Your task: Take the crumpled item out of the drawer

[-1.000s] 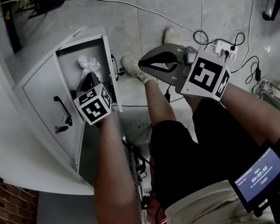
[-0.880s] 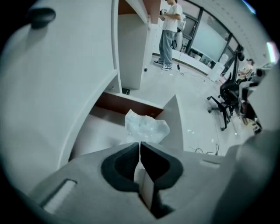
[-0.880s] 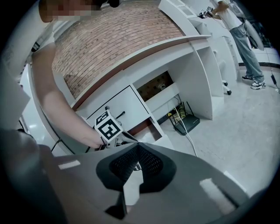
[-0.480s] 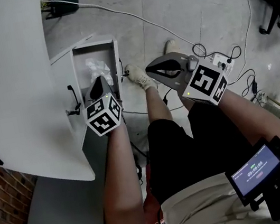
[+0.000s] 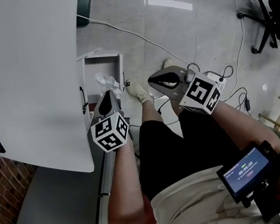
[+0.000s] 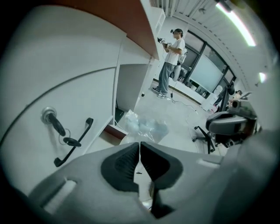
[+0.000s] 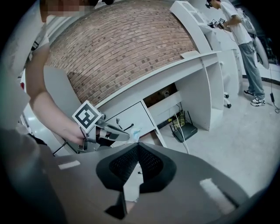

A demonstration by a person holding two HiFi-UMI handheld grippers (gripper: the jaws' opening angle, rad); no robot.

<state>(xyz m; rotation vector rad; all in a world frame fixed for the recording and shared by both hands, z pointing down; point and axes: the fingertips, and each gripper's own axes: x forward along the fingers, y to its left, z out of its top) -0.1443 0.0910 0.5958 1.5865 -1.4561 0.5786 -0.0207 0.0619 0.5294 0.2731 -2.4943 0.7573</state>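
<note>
The crumpled item (image 5: 106, 81) is a pale, see-through wad of plastic lying right at the tips of my left gripper (image 5: 108, 94), over the open white drawer (image 5: 99, 58). In the left gripper view the jaws of that gripper (image 6: 140, 144) are closed, and the wad (image 6: 144, 128) bulges out just past them, beside the drawer's edge (image 6: 114, 130). The right gripper view shows the left gripper (image 7: 127, 136) with the wad (image 7: 136, 131) at its tip. My right gripper (image 5: 151, 78) hangs over the person's leg, with its jaws (image 7: 138, 148) together and nothing in them.
A white desk top (image 5: 26, 75) overhangs the drawer unit. On the unit's front are a black handle (image 6: 73, 142) and a lock with keys (image 6: 52, 120). A power strip and cables (image 5: 219, 76) lie on the floor, with an office chair (image 5: 273, 15) beyond. Another person (image 6: 169, 59) stands far off.
The head view has swung, so the desk top now covers most of the drawer unit. The left gripper and the wad at its tips have kept together, shifting toward the drawer's front.
</note>
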